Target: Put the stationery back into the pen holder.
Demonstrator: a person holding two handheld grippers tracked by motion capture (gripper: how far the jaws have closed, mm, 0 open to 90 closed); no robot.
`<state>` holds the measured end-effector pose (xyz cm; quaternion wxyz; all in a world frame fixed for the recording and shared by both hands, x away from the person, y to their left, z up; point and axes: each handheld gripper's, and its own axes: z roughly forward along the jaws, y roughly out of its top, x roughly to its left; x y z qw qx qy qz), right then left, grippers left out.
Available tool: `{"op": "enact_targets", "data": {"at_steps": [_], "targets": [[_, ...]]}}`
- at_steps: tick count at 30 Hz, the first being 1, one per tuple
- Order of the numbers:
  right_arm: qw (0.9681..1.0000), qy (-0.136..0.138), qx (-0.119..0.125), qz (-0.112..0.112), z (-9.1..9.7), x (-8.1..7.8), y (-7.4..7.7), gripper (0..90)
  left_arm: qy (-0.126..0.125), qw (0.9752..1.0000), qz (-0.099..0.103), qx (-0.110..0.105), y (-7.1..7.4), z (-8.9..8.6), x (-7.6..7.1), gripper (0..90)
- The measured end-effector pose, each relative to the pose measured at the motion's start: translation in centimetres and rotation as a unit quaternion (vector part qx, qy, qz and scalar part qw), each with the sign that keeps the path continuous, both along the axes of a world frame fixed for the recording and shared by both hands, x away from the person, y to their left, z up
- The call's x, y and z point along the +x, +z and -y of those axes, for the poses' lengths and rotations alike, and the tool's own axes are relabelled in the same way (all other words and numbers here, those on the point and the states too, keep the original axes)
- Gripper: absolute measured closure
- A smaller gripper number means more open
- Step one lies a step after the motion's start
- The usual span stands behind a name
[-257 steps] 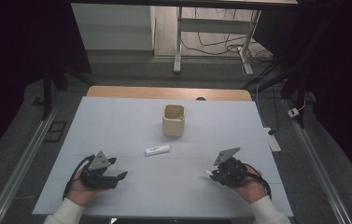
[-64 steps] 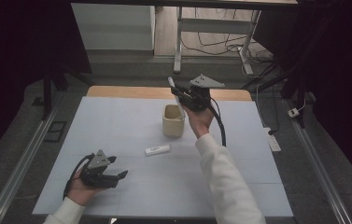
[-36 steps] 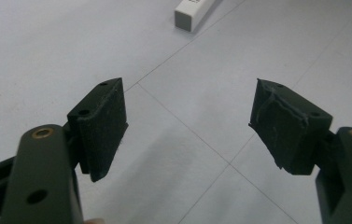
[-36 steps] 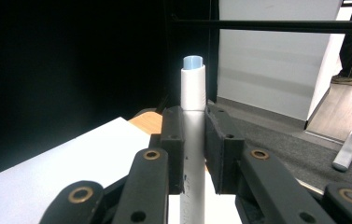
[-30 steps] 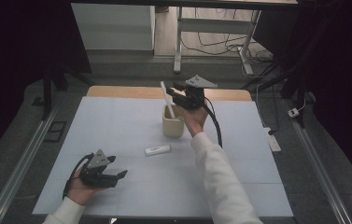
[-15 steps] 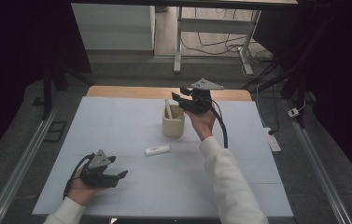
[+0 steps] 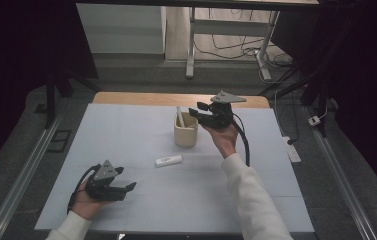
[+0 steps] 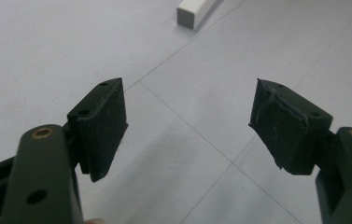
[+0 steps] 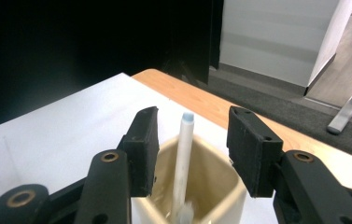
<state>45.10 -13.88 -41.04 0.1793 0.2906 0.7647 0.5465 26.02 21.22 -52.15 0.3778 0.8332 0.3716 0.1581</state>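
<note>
1. The left gripper [image 7: 126, 188] rests low on the pale grey table [image 7: 126, 130], jaws spread apart with nothing between them.
2. A small white rectangular block [image 7: 168, 160] lies flat on the table, between the left gripper and the cup.
3. A cream square-sided cup [image 7: 185, 131] stands upright, a slim white pen [image 9: 183, 158] leaning inside it.
4. The right gripper [image 7: 194, 112] hovers just beside the cup's rim, jaws parted on either side of the pen [image 7: 179, 116], not touching it.

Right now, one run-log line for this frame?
right gripper: open, astride white stick standing in beige cup | left gripper: open, over table | white block: lying flat
</note>
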Motion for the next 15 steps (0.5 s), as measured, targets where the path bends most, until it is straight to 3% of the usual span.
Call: {"op": "enact_targets", "data": {"at_steps": [15], "targets": [[0.9999,-0.001,-0.012,-0.009,6.0,-5.4,-1.2,52.8,0.001,1.0,-0.001,0.002,0.0,0.1,0.0,26.5]]}}
